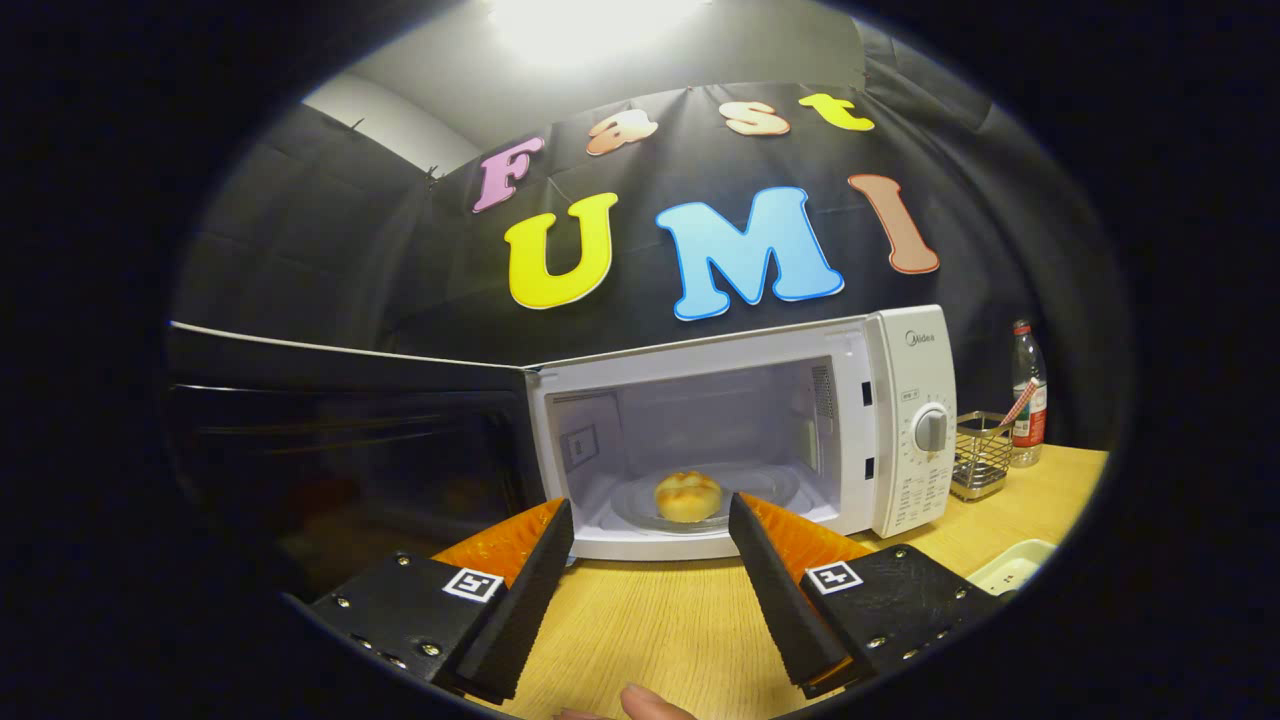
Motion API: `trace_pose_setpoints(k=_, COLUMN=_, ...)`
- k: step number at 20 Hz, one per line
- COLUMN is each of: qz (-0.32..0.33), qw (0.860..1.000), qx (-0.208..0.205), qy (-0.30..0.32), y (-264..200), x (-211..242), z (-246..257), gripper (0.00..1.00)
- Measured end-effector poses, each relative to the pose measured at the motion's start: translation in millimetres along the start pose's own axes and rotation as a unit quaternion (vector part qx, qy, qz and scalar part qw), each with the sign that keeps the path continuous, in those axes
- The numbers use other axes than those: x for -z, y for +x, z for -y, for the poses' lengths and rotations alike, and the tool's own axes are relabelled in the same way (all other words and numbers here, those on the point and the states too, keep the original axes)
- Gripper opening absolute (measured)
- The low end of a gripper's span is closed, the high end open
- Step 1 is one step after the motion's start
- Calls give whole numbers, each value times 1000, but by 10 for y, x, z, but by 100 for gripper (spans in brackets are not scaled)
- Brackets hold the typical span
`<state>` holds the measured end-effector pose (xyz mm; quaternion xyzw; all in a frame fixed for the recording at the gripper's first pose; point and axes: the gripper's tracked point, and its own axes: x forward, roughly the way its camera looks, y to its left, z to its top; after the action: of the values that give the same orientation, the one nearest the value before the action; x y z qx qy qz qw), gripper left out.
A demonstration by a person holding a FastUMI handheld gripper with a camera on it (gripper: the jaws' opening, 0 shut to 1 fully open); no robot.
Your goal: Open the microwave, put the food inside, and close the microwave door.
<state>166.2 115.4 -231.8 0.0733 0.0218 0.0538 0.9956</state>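
While the gripper (650, 520) gapes empty, the bun (688, 496) sits beyond it.

A: so what's sitting off to the side on that wooden table (640, 610)?

B: a little wire basket (980, 455) with something red-checked poking out of it, can't tell what. Right behind it, pretty much touching, a clear bottle (1026, 395) with a red cap and red label.

A: anything closer?

B: corner of a white tray (1012, 568), near the table edge.
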Motion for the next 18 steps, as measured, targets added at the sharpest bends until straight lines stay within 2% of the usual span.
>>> trace_pose_setpoints(k=7, qz=38, qw=999, qx=-28, qy=6, y=-717, x=-348, z=-245, gripper=94)
trace_pose_setpoints(k=11, qz=80, qw=994, qx=-65, qy=41, y=-1177, x=-828, z=-476, gripper=94)
trace_pose_setpoints(k=14, qz=110, qw=981, qx=-149, qy=59, y=-1650, x=-1132, z=-966, gripper=94)
trace_pose_setpoints(k=16, qz=109, qw=972, qx=-204, qy=50, y=-1906, x=-1159, z=-1290, gripper=94)
trace_pose_setpoints(k=18, qz=100, qw=965, qx=-238, qy=41, y=-2087, x=-1093, z=-1541, gripper=94)
